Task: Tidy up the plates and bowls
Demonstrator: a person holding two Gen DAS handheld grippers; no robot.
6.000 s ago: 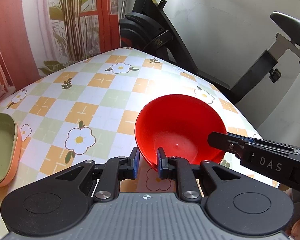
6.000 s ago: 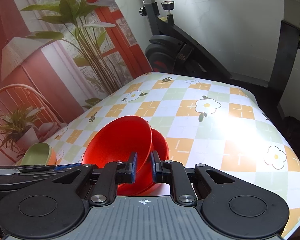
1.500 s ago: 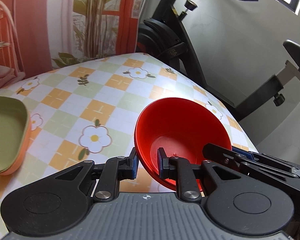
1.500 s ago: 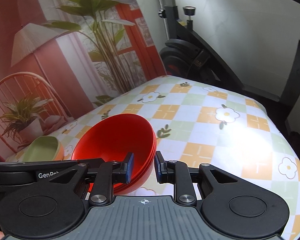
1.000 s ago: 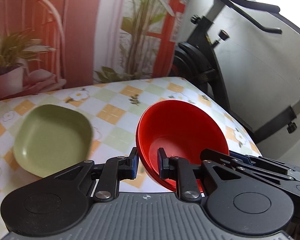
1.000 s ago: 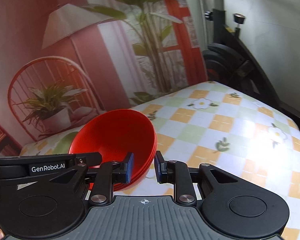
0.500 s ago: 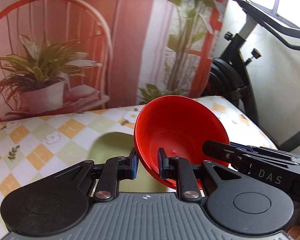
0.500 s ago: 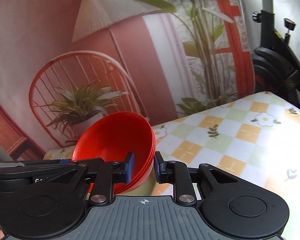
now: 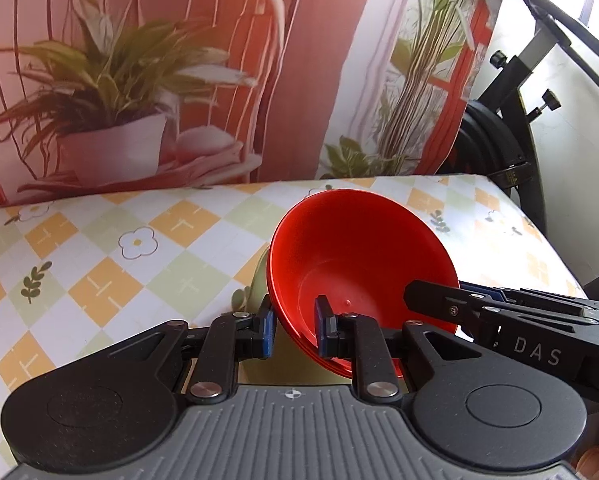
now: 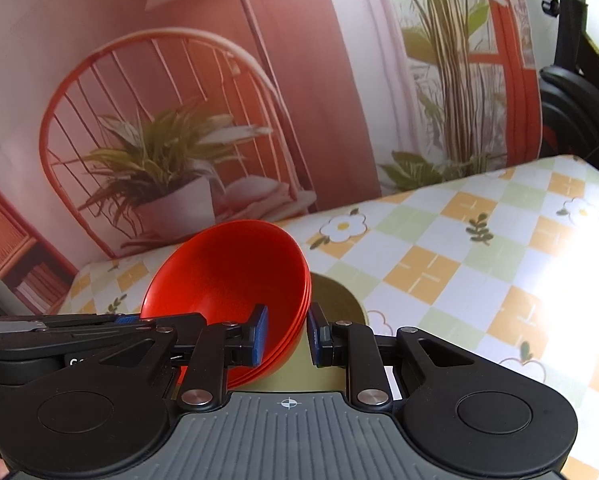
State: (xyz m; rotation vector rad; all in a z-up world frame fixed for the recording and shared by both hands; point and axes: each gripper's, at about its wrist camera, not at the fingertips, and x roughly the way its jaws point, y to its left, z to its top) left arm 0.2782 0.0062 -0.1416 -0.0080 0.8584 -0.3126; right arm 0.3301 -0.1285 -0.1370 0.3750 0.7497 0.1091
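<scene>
Carrying the red bowls (image 9: 359,264), nested, above the green dish (image 10: 339,300) on the checked table (image 9: 139,272). Left gripper (image 9: 295,326) pinching the near rim; right gripper (image 10: 286,330) clamping the opposite rim. Next, likely lowering level and centring before letting go. Dish mostly hidden beneath the stack; bowl count hard to judge, contact with the dish unclear.

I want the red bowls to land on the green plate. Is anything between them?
Nothing visible is. The red bowls, pinched by the left gripper and right gripper, hang right over the green plate.
</scene>
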